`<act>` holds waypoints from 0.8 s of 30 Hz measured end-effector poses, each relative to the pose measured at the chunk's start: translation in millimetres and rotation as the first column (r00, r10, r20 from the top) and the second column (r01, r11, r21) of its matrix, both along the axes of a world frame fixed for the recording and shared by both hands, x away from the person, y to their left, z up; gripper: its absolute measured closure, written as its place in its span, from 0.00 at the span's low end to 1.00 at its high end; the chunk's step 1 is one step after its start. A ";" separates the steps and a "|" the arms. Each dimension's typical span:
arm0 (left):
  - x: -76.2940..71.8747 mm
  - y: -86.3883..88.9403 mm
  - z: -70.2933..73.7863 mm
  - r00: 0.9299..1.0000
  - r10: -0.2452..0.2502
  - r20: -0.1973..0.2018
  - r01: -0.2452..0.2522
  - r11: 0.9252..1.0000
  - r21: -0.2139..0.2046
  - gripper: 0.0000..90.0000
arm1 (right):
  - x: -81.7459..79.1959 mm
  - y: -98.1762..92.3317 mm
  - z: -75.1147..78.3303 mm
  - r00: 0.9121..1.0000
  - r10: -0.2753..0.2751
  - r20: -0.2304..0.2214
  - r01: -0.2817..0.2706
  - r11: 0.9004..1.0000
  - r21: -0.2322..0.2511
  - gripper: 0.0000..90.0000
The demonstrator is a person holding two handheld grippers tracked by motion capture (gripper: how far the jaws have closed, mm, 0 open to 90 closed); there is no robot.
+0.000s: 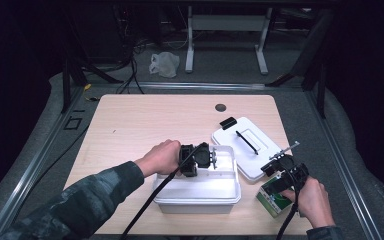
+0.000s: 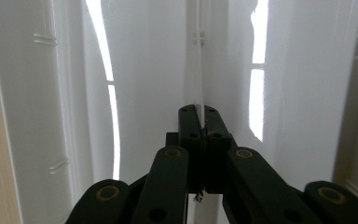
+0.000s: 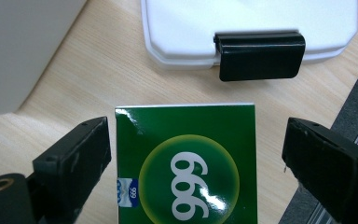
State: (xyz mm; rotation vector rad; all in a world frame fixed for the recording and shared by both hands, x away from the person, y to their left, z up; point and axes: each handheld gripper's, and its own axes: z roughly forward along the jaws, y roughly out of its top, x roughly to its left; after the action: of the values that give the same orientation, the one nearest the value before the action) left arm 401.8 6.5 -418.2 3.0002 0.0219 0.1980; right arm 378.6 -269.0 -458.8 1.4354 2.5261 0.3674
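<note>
The white bin (image 1: 198,187) stands uncovered with its lid (image 1: 247,145) lying flat on the table beyond the right gripper (image 1: 280,167), so the opening looks done and the loading not yet begun. The left gripper (image 1: 200,159) has its jaws pressed together on the bin's thin rim (image 2: 198,65), seemingly steadying it. The right gripper's jaws stand spread on either side of the green box (image 3: 186,163), not yet pinching it; the box reads "999" in white on a yellow-green disc, with a small blue "999" mark at its edge.
</note>
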 end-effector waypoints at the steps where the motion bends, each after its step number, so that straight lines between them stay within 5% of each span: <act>1: 0.0 0.0 0.0 1.000 0.000 0.000 0.000 1.000 0.000 0.99 | 0.0 0.0 0.0 1.000 0.000 0.000 0.000 1.000 0.000 0.08; 15: -2.3 -3.2 5.3 1.000 -0.018 -0.016 0.018 1.000 0.014 0.99 | 0.8 -0.9 -0.6 1.000 -0.003 -0.001 0.003 1.000 0.002 0.08; 24: -4.0 0.8 21.4 1.000 -0.001 -0.026 0.000 0.999 -0.035 0.99 | 0.6 -1.6 -0.4 1.000 -0.004 -0.003 0.004 1.000 0.004 0.08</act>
State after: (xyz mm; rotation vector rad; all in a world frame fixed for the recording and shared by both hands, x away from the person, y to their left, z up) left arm 397.9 7.3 -396.8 2.9682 0.0271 0.1565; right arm 379.1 -270.6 -459.3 1.4438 2.5261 0.3703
